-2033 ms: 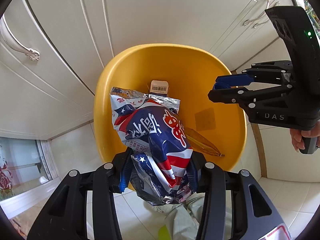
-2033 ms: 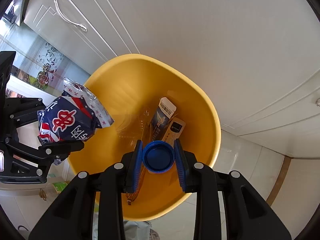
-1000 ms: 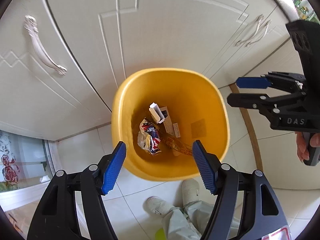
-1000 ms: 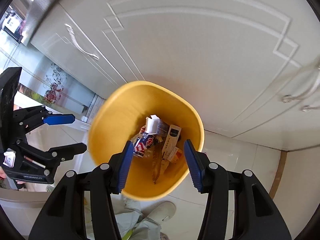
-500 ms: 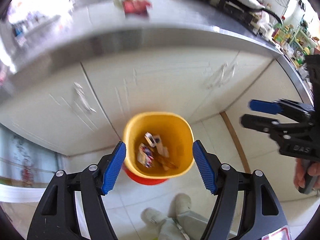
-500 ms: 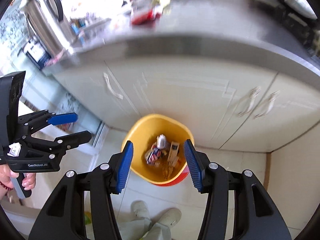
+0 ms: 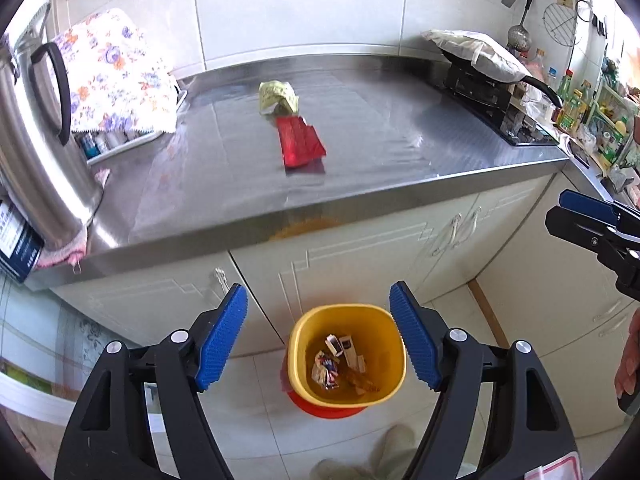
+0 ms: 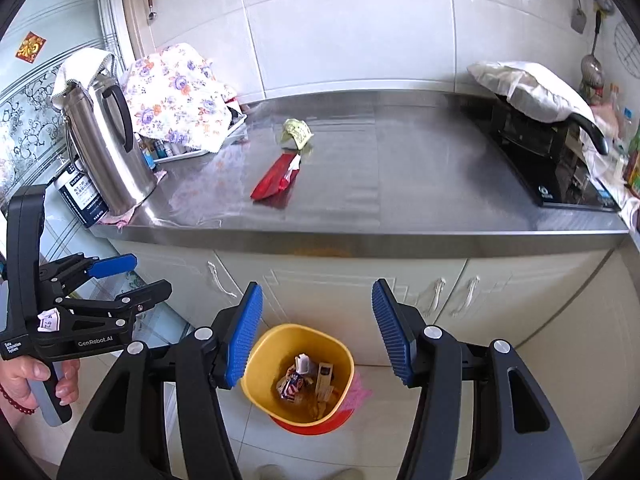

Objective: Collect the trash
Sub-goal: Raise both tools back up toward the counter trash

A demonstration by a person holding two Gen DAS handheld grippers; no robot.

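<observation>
Two pieces of trash lay mid-counter on the stainless steel counter (image 8: 420, 184): one flat red foil wrapper (image 8: 276, 180), long axis running from near left to far right, and one crumpled yellow-green wrapper (image 8: 297, 133) touching its far end, bare steel around both. The left tool (image 7: 320, 344) and right tool (image 8: 316, 332) hung empty, blue pads spread wide, above one yellow plastic bin (image 8: 256, 368) of discarded packets on the floor below the counter edge.

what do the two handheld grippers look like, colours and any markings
Both are black plastic frames with silver screws and ribbed blue finger pads. The left gripper carries white "GenRobot.AI" lettering and a small white paper tag, seen from the right wrist camera. The right gripper looks the same; a bare hand grips a grey handle.
</observation>
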